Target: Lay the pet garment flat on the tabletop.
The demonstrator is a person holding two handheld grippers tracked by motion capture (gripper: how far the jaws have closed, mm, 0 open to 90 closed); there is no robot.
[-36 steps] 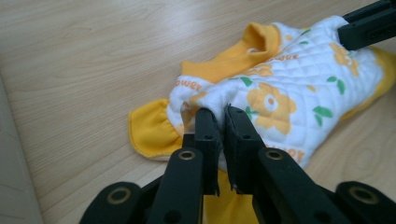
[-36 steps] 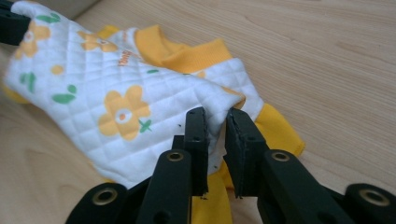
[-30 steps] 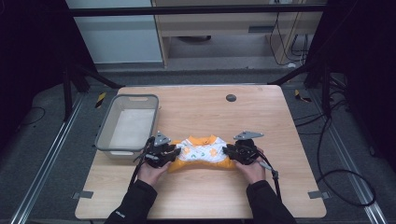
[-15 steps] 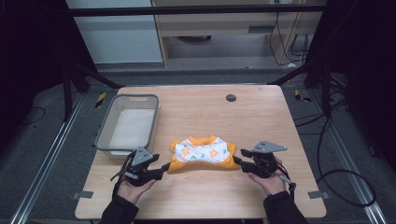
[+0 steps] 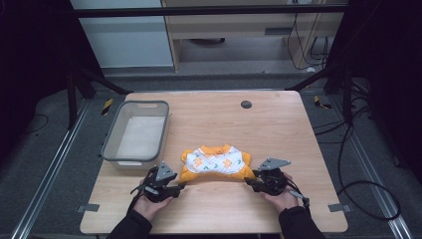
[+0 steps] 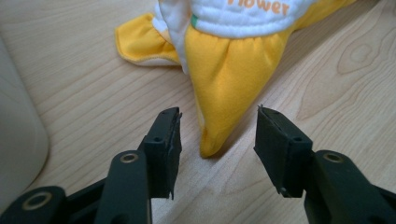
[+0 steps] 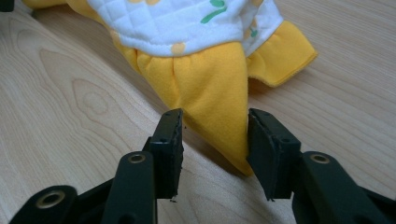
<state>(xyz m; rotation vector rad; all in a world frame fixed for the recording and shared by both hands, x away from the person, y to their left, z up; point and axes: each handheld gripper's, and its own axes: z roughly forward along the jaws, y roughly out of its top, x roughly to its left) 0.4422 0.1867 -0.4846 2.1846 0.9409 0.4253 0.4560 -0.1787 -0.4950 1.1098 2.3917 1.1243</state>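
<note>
A small yellow and white quilted garment (image 5: 215, 163) lies on the wooden table (image 5: 278, 129), near its front edge. My left gripper (image 5: 180, 186) is at the garment's left yellow corner (image 6: 224, 88), open, with the corner's tip between its jaws and untouched. My right gripper (image 5: 249, 181) is at the right yellow corner (image 7: 212, 100), also open, its jaws straddling the tip with the right jaw close against the cloth. A hand holds each gripper from the table's near edge.
A grey plastic bin (image 5: 138, 132) stands on the left of the table, and its pale wall (image 6: 16, 140) is close to my left gripper. A dark round hole (image 5: 246, 104) sits near the table's far edge. Cables lie on the floor at right.
Both grippers pulled back toward the front edge, away from the garment's middle, and now sit open at its two lower corners. The garment lies flatter and a little wider.
</note>
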